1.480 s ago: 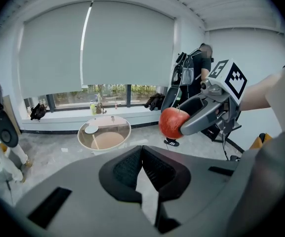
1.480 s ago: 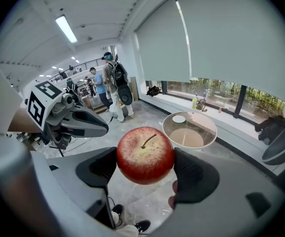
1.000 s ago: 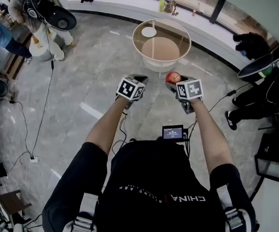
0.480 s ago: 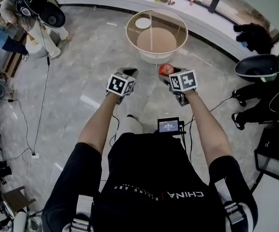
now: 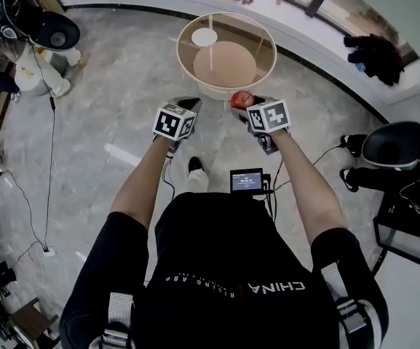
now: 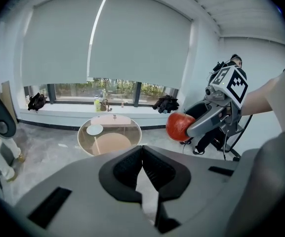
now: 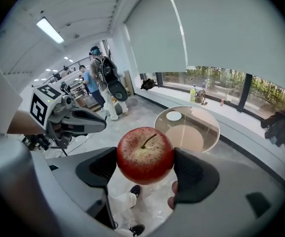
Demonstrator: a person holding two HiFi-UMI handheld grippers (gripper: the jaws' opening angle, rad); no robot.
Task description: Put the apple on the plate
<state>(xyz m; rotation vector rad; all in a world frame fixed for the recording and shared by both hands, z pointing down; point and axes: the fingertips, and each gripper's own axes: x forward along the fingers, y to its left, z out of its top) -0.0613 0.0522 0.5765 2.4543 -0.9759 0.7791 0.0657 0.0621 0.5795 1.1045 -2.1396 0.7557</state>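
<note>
Apple (image 7: 145, 154) clamped between right gripper (image 7: 144, 168) jaws, stem up, just short of counter (image 5: 188, 31). Plate (image 5: 204, 37) on counter. Left gripper (image 6: 142, 166) jaws closed, empty.

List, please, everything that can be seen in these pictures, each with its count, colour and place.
apple: one, red, held by the right gripper
plate: one, white, on the round table, near its far left edge
round table: one, glass top with pale rim, on the floor ahead of the grippers
bottle: one, yellow-green, on the window ledge
dark bundles: two, black, on the window ledge
other people: at least two, at the room's left side
small screen: one, black, at the person's waist
left gripper: one, grey, jaws together, empty
right gripper: one, grey, shut on the apple
</note>
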